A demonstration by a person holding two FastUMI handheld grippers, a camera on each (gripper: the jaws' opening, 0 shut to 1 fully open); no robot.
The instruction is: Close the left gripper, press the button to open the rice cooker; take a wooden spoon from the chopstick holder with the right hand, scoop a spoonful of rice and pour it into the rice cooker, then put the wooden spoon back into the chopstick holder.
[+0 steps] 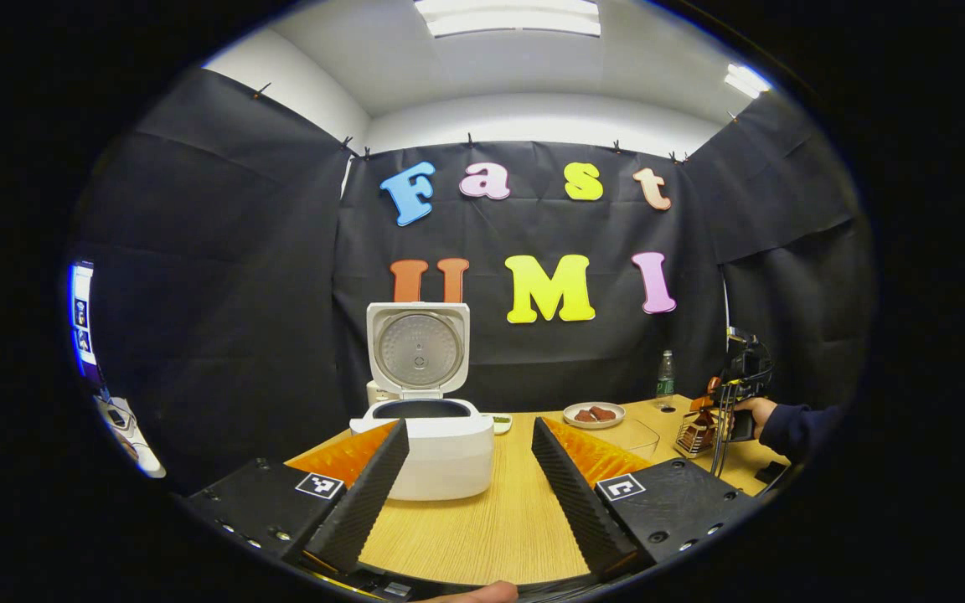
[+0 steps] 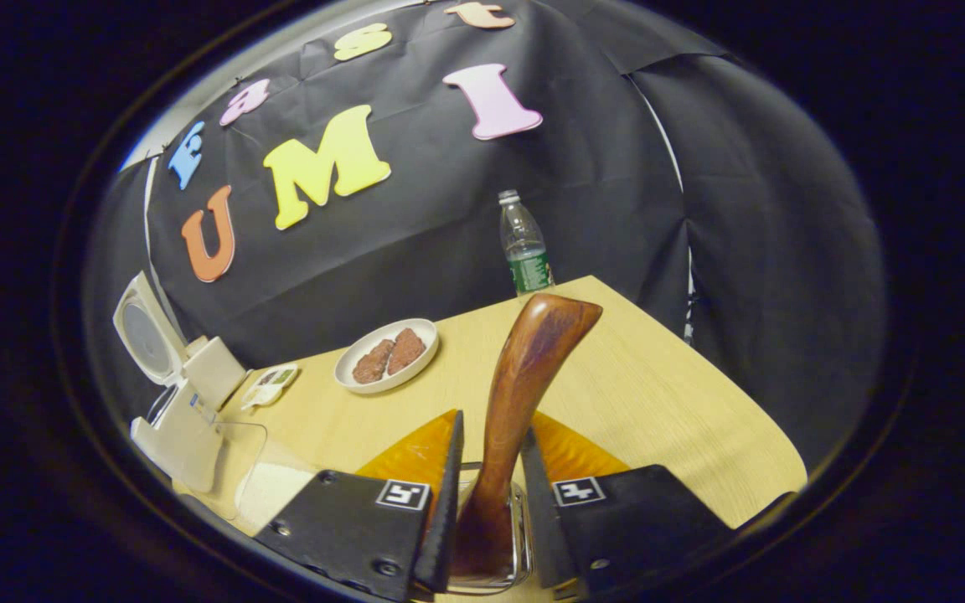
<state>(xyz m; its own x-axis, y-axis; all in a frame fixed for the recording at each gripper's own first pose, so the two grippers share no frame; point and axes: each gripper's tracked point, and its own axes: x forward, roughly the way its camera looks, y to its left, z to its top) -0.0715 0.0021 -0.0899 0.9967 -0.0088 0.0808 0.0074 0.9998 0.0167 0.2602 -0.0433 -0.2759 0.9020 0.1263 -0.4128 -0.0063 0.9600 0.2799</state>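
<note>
Already the rice cooker [image 1: 424, 435] stands lid-up, so the left gripper [image 1: 470, 469] waits spread open before it, while the right gripper [image 2: 489, 502] clamps the wooden spoon [image 2: 524, 377] for lifting.

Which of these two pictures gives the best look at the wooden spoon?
The right gripper view: the wooden spoon stands up close between the jaws, its handle plain. In the left gripper view it is small and far off at the chopstick holder, beside the right gripper.
</note>
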